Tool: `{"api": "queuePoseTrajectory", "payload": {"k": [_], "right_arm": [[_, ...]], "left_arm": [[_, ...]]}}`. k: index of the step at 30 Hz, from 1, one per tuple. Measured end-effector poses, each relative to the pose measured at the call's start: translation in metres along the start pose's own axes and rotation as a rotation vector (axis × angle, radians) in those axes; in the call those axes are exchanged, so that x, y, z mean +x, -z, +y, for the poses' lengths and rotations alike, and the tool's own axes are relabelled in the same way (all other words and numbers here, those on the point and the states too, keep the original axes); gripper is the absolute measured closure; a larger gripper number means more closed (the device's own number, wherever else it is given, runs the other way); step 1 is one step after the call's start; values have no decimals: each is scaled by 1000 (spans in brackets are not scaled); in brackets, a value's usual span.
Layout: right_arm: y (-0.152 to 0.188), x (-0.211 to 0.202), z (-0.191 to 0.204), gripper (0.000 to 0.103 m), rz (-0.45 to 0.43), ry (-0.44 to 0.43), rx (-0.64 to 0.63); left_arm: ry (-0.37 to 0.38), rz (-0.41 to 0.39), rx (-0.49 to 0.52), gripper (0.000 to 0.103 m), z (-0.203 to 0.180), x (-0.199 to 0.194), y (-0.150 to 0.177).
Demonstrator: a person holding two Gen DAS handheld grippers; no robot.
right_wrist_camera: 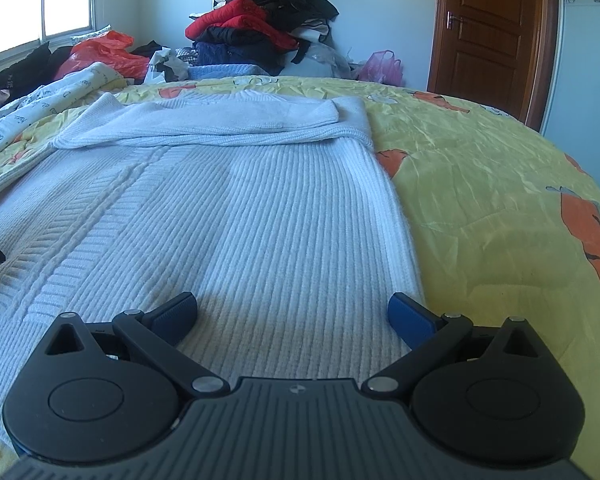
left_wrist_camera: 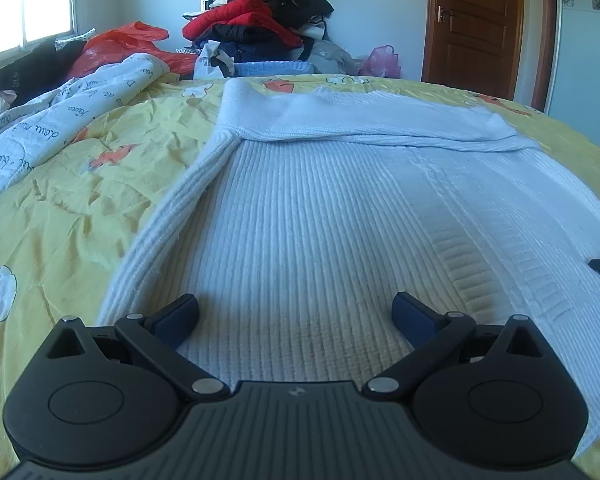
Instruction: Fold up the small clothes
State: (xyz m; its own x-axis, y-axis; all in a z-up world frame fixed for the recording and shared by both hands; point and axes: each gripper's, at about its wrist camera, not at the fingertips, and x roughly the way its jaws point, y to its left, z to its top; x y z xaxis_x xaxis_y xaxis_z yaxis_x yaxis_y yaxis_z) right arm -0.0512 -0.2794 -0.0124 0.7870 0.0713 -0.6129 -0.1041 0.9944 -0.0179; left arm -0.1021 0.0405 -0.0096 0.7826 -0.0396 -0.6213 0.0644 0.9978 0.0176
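A white ribbed knit sweater (left_wrist_camera: 320, 208) lies flat on the yellow bedspread (left_wrist_camera: 68, 200), with both sleeves folded across its far end. My left gripper (left_wrist_camera: 296, 312) is open just above the sweater's near hem, toward its left side, holding nothing. In the right wrist view the same sweater (right_wrist_camera: 220, 208) fills the left and middle. My right gripper (right_wrist_camera: 292, 312) is open over the near hem, close to the sweater's right edge, empty. The tip of the other gripper shows at each view's side edge.
A white printed quilt (left_wrist_camera: 40, 120) is bunched on the bed's left. A pile of dark and red clothes (left_wrist_camera: 260, 24) and plastic bags stands past the bed's far edge. A brown door (left_wrist_camera: 476, 24) is at the back right. Bare bedspread (right_wrist_camera: 500, 200) lies right of the sweater.
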Motion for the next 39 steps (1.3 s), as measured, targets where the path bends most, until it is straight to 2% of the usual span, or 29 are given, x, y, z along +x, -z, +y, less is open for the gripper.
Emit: {"api": "queuePoseTrajectory", "payload": {"k": [39], "right_arm": [[8,-10,4,1,-1,-4,-4]], "left_arm": [[2,0,1,0,1,-12,9]]}}
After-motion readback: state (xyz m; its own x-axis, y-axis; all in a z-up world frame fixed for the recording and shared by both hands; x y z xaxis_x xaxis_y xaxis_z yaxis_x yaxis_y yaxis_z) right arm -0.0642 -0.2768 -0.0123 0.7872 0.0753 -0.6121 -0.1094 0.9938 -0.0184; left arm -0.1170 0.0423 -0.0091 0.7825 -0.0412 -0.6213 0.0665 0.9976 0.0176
